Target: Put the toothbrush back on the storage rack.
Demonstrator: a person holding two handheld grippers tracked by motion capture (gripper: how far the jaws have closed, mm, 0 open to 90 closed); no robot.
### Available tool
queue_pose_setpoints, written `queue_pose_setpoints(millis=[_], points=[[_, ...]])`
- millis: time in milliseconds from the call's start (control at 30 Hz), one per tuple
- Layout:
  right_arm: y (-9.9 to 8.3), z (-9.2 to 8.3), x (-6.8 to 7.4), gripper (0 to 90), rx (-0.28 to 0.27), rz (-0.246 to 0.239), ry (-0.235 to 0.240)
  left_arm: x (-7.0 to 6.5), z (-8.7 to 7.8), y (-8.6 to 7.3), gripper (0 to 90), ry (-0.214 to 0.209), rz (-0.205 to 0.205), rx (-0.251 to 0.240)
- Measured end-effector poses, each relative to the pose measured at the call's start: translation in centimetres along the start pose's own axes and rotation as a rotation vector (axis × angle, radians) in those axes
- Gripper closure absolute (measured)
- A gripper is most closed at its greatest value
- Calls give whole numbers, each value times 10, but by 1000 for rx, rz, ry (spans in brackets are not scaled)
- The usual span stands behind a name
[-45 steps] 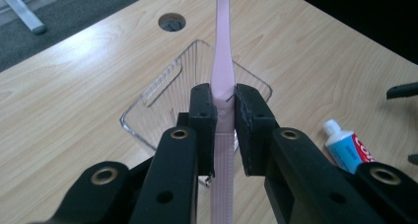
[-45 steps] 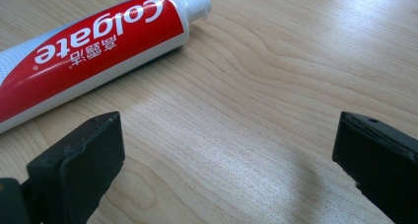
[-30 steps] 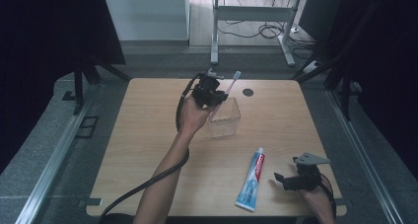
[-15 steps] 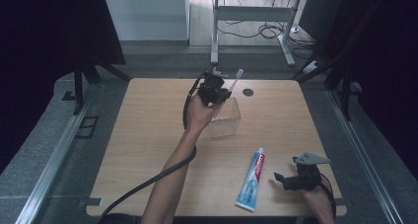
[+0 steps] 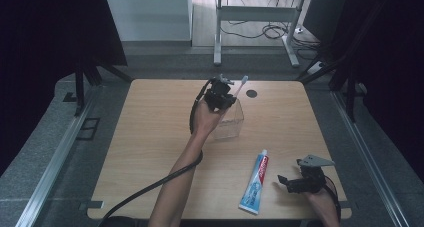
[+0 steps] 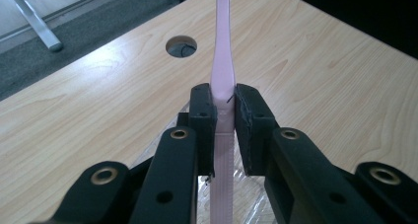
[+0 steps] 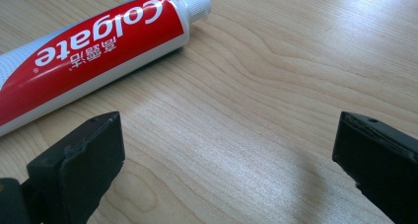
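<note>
left tongs (image 5: 231, 93) gripping toothbrush (image 5: 240, 86), above clear cup (image 5: 231, 123)

The high view is dim, with black surroundings beside the evenly lit table (image 5: 150, 152). Both gripper views are brighter; pale glare sheens the wood, and the nearest tongs blur slightly.
</note>
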State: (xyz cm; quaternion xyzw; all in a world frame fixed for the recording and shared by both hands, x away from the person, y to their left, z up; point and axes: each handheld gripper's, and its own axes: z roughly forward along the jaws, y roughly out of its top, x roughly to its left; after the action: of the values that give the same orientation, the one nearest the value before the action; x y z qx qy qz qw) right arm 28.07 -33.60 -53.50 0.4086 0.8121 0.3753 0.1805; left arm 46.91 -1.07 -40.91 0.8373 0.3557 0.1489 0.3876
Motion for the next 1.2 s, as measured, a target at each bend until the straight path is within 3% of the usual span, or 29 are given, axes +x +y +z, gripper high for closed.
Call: queue_pose_setpoints(millis=[567,1200], points=[[0,1,0,0,8,-7,3,-1,16,-23,788,-6,5,36],[0,2,1,0,16,-9,5,-3,25,-33,788,1,22,91]])
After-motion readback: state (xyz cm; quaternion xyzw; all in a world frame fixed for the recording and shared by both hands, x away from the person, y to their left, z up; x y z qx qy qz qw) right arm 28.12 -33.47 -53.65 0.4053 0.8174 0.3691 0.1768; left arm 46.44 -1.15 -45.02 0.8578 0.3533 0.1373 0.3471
